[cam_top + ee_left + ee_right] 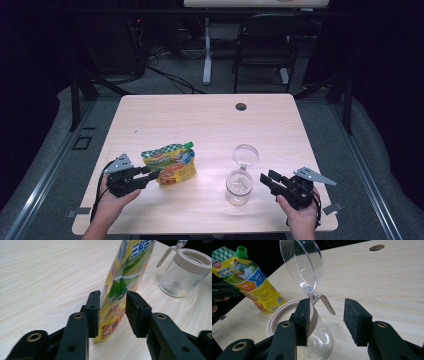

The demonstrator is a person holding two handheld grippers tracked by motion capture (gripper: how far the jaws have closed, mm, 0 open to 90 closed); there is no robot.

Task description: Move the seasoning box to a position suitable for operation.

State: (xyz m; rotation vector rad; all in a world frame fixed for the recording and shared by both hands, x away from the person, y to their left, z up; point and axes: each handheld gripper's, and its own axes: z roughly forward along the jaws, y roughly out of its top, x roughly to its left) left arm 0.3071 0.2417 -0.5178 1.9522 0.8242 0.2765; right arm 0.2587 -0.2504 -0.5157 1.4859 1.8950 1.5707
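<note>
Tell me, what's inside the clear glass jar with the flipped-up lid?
The clear glass jar holds a few pale crumbs at its bottom. In the right gripper view a black jaw covers part of it.

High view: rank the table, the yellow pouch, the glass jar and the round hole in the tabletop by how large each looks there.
1. Table, by far the largest.
2. Yellow pouch.
3. Glass jar, counting its raised clear lid; close to the pouch, so ranks 2 and 3 are unsure.
4. Round hole, smallest; it lies farthest from the camera.

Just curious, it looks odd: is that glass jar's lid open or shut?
Open. The jar's clear lid is flipped up on its hinge, standing above the beige rim, so the mouth is uncovered.
</note>
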